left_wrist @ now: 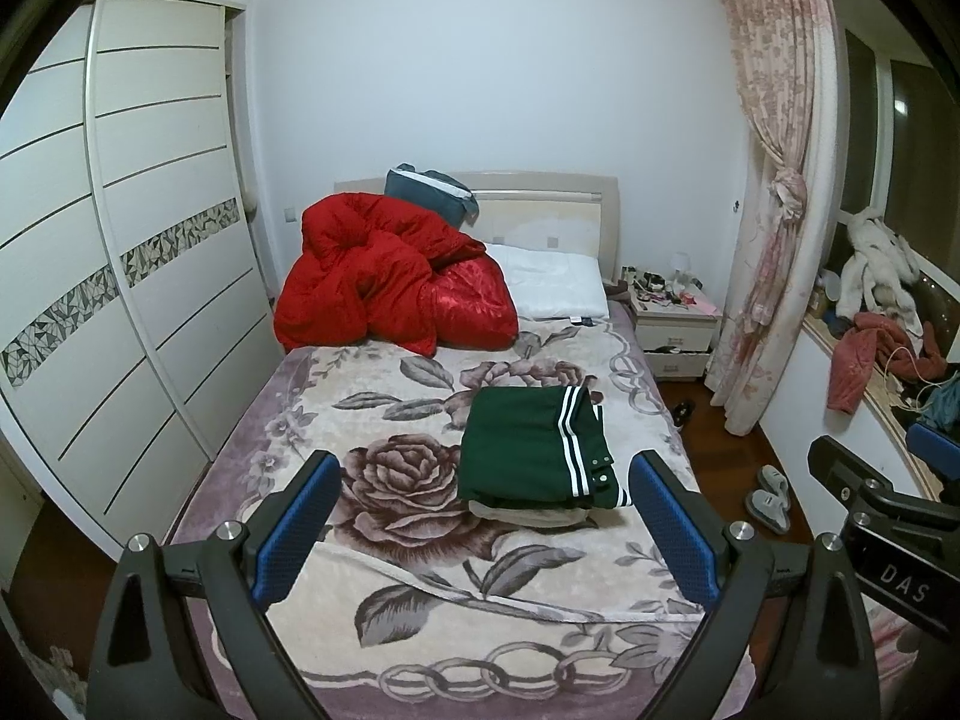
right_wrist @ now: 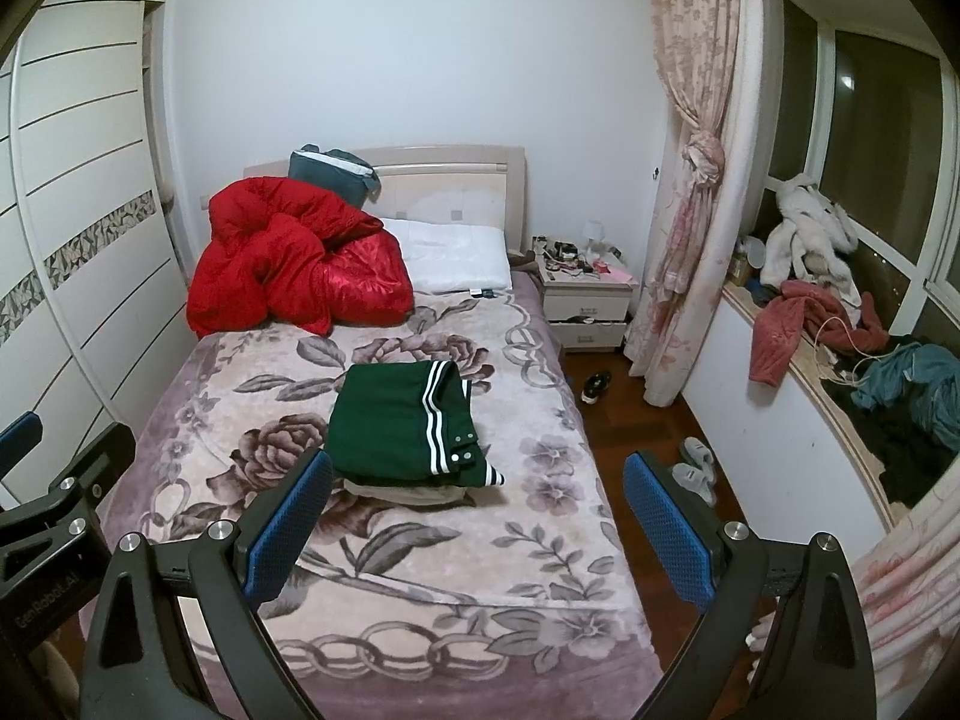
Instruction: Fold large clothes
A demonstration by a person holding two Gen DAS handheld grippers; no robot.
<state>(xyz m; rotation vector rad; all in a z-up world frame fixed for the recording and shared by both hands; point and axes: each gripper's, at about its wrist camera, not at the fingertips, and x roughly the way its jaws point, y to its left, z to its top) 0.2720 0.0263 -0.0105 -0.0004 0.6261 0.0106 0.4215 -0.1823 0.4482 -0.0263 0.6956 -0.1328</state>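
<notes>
Left tongs [left_wrist: 483, 522] and right tongs [right_wrist: 477, 519] both spread wide, holding nothing, above the bed's [left_wrist: 312, 420] foot end. Folded green jacket [right_wrist: 405, 426] lies mid-bed on a beige garment [right_wrist: 414, 493]. Beyond: red quilt [right_wrist: 288, 252], white pillow [right_wrist: 456, 261], headboard [right_wrist: 456, 180].

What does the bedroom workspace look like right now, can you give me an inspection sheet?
Surface: bed with floral blanket, mostly flat.
Job's things: green striped garment folded, lying on a beige garment mid-bed.
Clutter: red quilt bunched by the headboard, white pillow beside it.
Grippers: left claw and right claw both open, empty, held apart from the clothes.
Cables: white cord on the window ledge.
Surroundings: wardrobe, nightstand, curtain, slippers on the floor.
</notes>
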